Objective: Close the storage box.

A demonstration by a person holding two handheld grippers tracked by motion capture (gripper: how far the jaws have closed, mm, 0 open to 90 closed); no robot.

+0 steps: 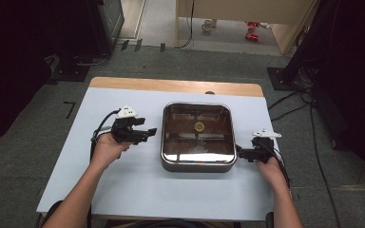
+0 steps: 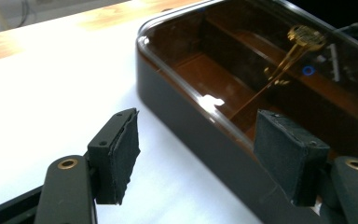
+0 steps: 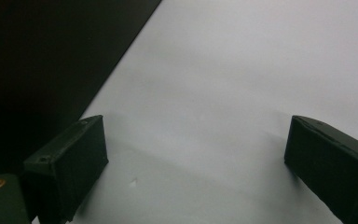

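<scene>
- Left gripper (image 1: 147, 133): jaws spread wide, nothing between them; held above the table (image 1: 123, 190) just left of the box (image 1: 197, 164), pointing toward its left wall.
- Left gripper view: the gripper (image 2: 196, 142) looks along its two black pads (image 2: 123, 149); one lies over the white table (image 2: 51, 93), the other overlaps the box's (image 2: 191, 121) dark side wall. Touching or apart cannot be told here.
- Right gripper (image 1: 244, 153): jaws also spread wide and empty; low at the box's right wall near its front corner. The high view does not resolve the gap between tips and wall.
- Right gripper view: the gripper (image 3: 196, 158) has bare white table (image 3: 242, 70) between its pads (image 3: 74, 158); the box (image 3: 37, 56) appears as a dark slab beside the left-hand pad.
- Box: a square, dark, round-cornered case at the table's centre, with a glossy transparent lid.
- Detail from the left gripper view: brown inner partitions and a gold ornament (image 2: 303, 39) with a round head and thin stem; from above, the ornament (image 1: 199, 126) is a small gold dot.
- Hands: the left hand (image 1: 105, 149) and right hand (image 1: 270, 167) each grip a tool; cables (image 1: 102, 124) trail from them.
- Surroundings: a wooden strip (image 1: 171, 85) along the table's far edge, grey floor (image 1: 28, 123), dark stands and loose cables at both sides.
</scene>
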